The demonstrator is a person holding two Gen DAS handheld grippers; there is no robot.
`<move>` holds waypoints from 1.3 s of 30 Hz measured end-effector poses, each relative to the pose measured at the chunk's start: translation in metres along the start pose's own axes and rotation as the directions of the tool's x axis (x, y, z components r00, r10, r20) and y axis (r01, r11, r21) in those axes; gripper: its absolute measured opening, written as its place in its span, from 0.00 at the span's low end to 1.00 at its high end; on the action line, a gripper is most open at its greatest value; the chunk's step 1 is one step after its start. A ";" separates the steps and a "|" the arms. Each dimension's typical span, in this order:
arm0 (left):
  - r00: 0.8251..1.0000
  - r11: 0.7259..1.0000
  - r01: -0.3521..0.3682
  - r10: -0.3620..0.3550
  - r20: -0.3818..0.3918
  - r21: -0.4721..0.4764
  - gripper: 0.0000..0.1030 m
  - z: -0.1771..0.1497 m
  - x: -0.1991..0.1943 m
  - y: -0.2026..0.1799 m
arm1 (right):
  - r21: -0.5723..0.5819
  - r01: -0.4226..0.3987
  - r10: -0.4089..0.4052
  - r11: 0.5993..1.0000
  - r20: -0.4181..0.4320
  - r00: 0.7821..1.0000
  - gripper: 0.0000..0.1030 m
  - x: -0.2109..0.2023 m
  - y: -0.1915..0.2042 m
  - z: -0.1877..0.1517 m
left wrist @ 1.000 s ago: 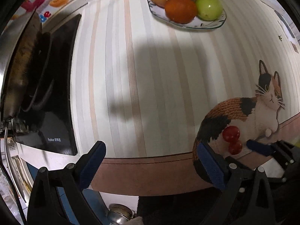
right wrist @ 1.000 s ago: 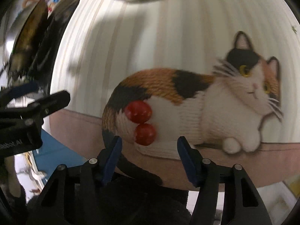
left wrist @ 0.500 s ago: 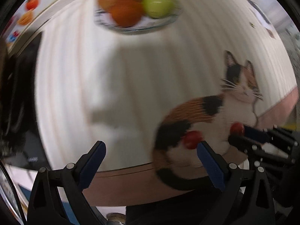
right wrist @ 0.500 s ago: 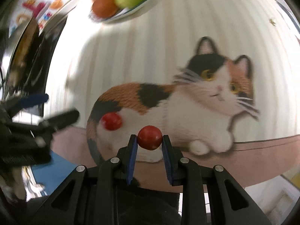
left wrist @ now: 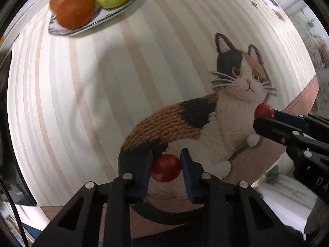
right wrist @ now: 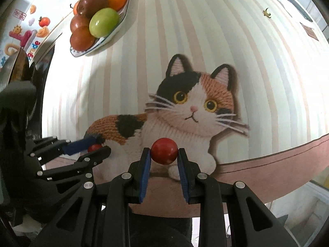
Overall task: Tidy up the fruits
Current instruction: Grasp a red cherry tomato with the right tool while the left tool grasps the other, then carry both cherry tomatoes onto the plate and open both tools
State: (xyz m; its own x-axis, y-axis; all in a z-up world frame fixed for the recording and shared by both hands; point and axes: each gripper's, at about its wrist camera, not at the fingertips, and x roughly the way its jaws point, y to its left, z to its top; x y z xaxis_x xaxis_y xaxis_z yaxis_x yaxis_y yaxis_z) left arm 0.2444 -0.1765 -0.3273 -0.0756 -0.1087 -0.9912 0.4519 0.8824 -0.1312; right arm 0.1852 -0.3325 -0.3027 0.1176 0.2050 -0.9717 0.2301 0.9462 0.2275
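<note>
Change: your left gripper has now closed on its tomato.
Right gripper: you grip another tomato.

Between the left claw's matt blue pads sits a glossy, smooth red tomato; the arms behind look like matt black plastic with small shiny metal screws. The right claw has the same finish and grips a second glossy tomato. Under both lies a smooth mat printed with a knit-look cat. Far ahead, to the left, a glazed plate bears shiny, smooth-skinned fruit.
</note>
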 end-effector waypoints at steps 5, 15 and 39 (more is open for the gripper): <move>0.999 0.993 0.039 -0.034 0.043 -0.111 0.24 0.004 -0.019 0.032 | 0.006 -0.021 0.020 1.000 0.020 1.000 0.28 -0.007 0.001 0.009; 0.977 0.949 0.130 -0.073 0.199 -0.288 0.24 0.032 -0.078 0.091 | -0.018 -0.149 0.150 0.989 0.085 0.985 0.28 -0.015 0.026 0.046; 0.911 0.714 0.388 -0.200 0.361 -0.582 0.25 0.125 -0.068 0.209 | -0.155 -0.189 0.213 0.970 0.159 0.964 0.28 0.032 0.109 0.151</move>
State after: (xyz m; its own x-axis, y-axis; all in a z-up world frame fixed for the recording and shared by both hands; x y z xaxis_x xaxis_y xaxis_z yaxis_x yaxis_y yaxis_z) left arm 0.4552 -0.0418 -0.2898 0.1615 -0.4411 -0.8828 -0.2242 0.8547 -0.4681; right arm 0.3602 -0.2601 -0.2993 0.3159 0.3593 -0.8781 0.0508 0.9178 0.3939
